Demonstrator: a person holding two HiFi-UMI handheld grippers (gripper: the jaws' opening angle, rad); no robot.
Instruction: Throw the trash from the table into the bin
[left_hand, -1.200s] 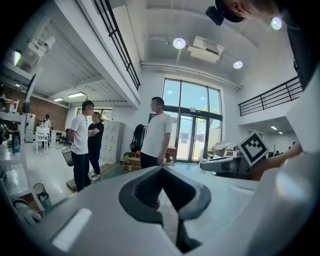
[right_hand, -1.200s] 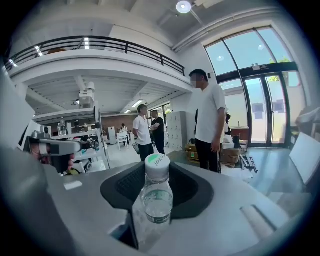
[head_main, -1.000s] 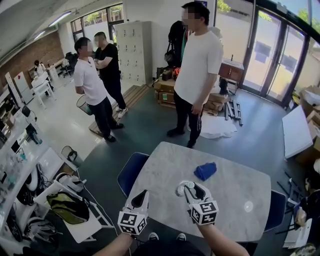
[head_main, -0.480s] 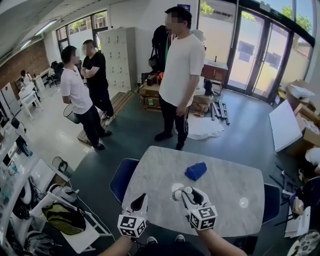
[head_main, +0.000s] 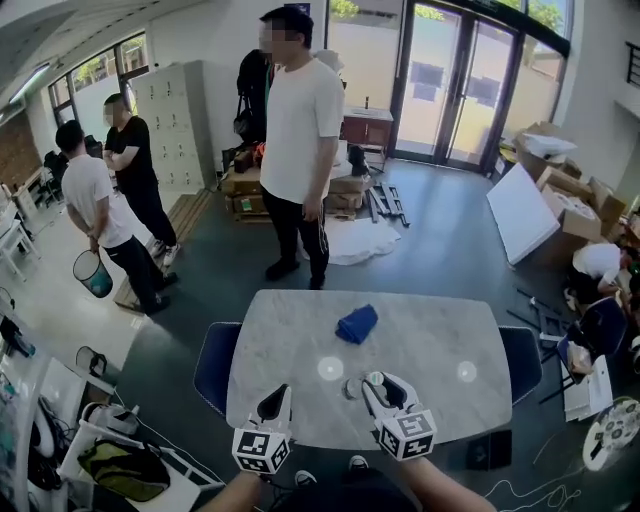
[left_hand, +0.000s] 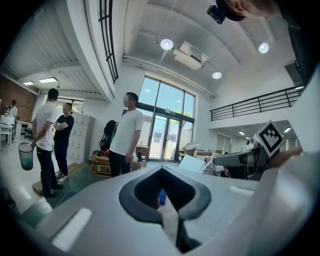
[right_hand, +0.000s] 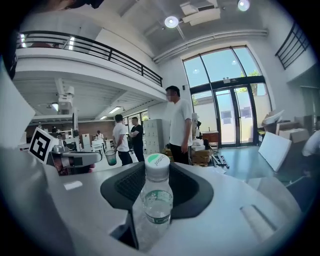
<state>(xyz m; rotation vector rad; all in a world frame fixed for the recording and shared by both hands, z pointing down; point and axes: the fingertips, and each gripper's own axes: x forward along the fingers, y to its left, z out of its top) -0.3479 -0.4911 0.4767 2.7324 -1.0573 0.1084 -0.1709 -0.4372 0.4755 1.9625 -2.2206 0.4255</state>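
Staying clamped on the bottle (right_hand: 158, 200) as the view swings, the right gripper (head_main: 378, 384) looks ready for the ten o'clock bin (head_main: 92, 274); the left gripper (head_main: 277, 400) sits closed, empty.

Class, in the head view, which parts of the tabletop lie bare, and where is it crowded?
Bare: the table between the blue cloth and its right edge, and the strip left of the cloth. Crowded: the near middle, where the right tool grips a water bottle beside the left tool.

Bottle (right_hand: 157, 200) is clear, cloth (head_main: 356, 324) blue, table (head_main: 440, 345) grey-marbled
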